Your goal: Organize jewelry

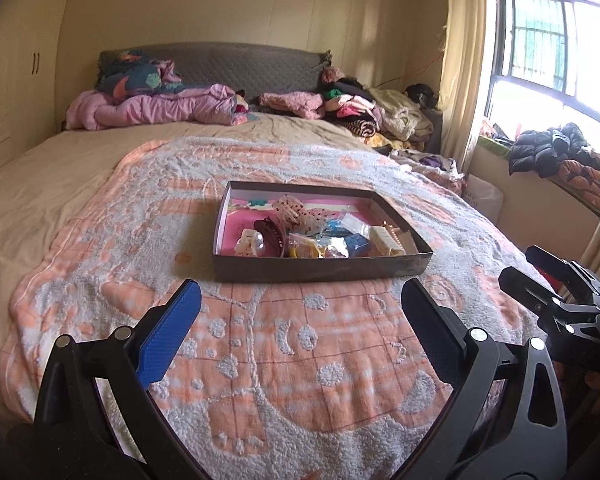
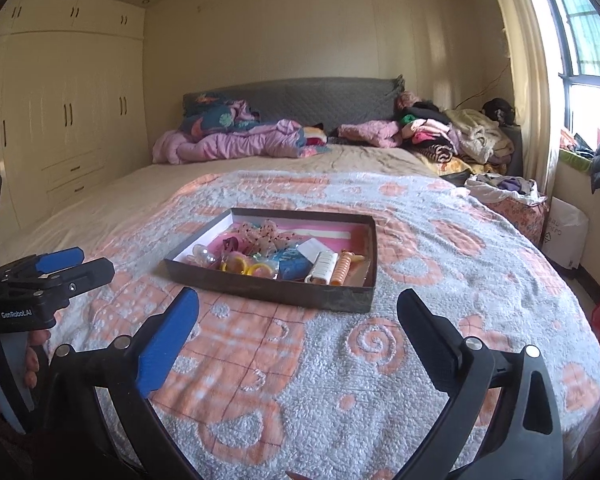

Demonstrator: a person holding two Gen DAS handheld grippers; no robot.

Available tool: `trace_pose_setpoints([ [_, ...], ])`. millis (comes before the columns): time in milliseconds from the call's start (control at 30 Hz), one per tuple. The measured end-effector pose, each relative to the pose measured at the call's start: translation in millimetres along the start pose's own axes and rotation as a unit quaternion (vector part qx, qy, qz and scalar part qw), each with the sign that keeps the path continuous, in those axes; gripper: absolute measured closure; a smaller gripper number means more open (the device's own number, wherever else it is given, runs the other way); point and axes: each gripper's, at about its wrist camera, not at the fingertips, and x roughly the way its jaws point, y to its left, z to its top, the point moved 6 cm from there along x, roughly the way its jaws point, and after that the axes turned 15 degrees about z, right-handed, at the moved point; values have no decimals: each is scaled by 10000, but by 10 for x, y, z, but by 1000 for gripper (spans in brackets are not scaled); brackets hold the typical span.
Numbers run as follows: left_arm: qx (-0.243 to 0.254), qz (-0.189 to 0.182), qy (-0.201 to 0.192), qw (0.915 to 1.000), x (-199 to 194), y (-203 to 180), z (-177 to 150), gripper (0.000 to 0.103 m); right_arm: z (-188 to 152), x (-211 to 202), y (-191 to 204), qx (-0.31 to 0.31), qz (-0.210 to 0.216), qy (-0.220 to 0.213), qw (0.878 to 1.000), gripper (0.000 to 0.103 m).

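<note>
Jewelry and hair clips sit in one dark flat box (image 1: pixel 320 272) near the middle of the bed, on a fuzzy orange and white blanket (image 1: pixel 284 360). Inside are one dark red claw clip (image 1: pixel 270 234), one white pearl clip (image 1: pixel 250 245), one orange spiral tie (image 2: pixel 342 268), some yellow rings (image 2: pixel 246 267) and small bags, too jumbled to count. Two grippers hover just before the box: the left gripper (image 1: pixel 300 326) and the right gripper (image 2: pixel 298 330), both spread wide with nothing between their jaws. Nothing blocks the box. Piled clothes (image 1: pixel 356 110) lie far behind it.
</note>
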Motion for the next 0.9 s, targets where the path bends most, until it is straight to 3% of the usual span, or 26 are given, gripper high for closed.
trace_pose_setpoints([
  [333, 63, -24, -139, 9999, -44, -56, -113, 11, -185, -41, -25, 48, -22, -49, 10000, 6],
  [900, -24, 69, -94, 9999, -25, -1, -127, 11, -171, -54, 6, -88, -69, -149, 9998, 6],
])
